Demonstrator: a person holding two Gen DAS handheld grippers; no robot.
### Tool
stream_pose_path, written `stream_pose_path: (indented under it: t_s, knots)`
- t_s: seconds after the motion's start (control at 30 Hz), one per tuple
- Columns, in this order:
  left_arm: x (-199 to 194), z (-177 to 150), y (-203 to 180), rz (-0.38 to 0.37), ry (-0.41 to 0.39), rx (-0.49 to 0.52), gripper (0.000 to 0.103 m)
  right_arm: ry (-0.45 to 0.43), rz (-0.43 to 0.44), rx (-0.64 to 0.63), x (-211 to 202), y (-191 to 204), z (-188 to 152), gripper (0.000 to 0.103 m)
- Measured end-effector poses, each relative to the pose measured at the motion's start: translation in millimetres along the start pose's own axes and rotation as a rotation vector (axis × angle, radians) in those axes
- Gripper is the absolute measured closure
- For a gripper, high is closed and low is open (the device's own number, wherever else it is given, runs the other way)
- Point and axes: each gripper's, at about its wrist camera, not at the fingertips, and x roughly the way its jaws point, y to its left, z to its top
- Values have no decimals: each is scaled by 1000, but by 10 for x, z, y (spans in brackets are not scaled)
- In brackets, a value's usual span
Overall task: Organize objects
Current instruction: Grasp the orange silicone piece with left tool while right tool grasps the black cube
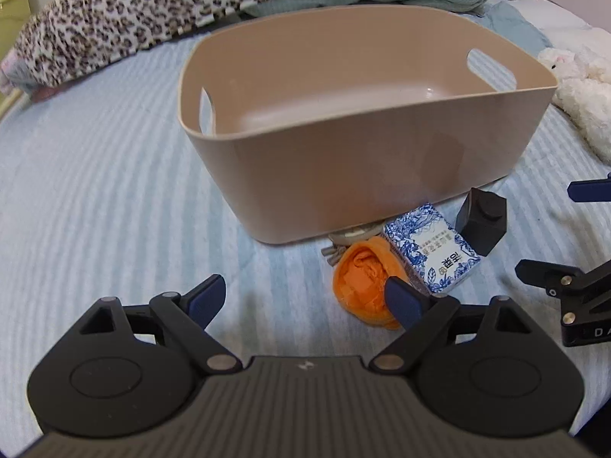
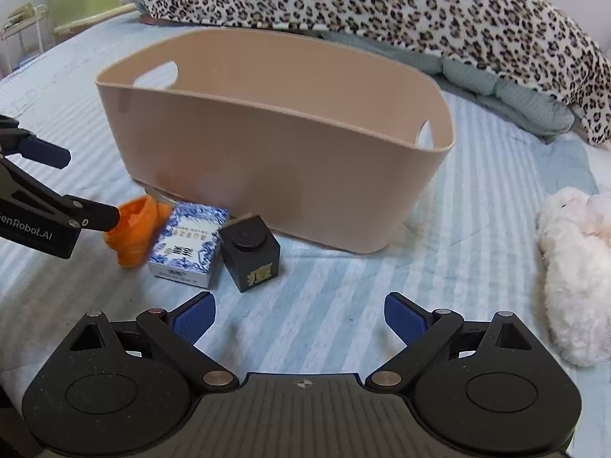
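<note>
A beige plastic bin point(image 1: 382, 175) with handle cutouts sits on the striped bed, and nothing shows inside it; it also shows in the right wrist view point(image 2: 282, 175). In front of it lie an orange cloth bundle point(image 1: 362, 286) point(image 2: 133, 236), a blue-and-white patterned box point(image 1: 431, 252) point(image 2: 187, 244), a black cube box point(image 1: 483, 225) point(image 2: 250, 252) and a small tan item point(image 1: 347, 238) half under the bin. My left gripper point(image 1: 305, 301) is open, its right finger just in front of the orange bundle. My right gripper point(image 2: 299, 316) is open and empty, short of the black cube.
A leopard-print blanket point(image 1: 191, 4) point(image 2: 382, 11) and a green quilt point(image 2: 515, 95) lie behind the bin. A white plush toy point(image 2: 576, 267) point(image 1: 580, 91) lies to the right. The striped blue sheet point(image 1: 95, 191) stretches left of the bin.
</note>
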Motion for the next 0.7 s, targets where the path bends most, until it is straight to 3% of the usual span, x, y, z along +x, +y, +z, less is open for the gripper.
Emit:
stream_pose_path:
  t_s: [0.2,0.37,0.47,0.63,0.7]
  knots:
    - [252,9,63,-79,30,-42,12,6,3,-11,210,-5,34,6]
    - [355,0,41,-96,43,-47,13,2,9,-22,366,46,111,6]
    - [380,4,64,-105,50,-60,14,-7,20,-33,430,91,148,13]
    - [332,-11,93,-150,52,-68,33,-3,67,-7,491,68,183,25]
    - [294,-16,77,-163,47,-53,51,3,104,22,487,50,187,39]
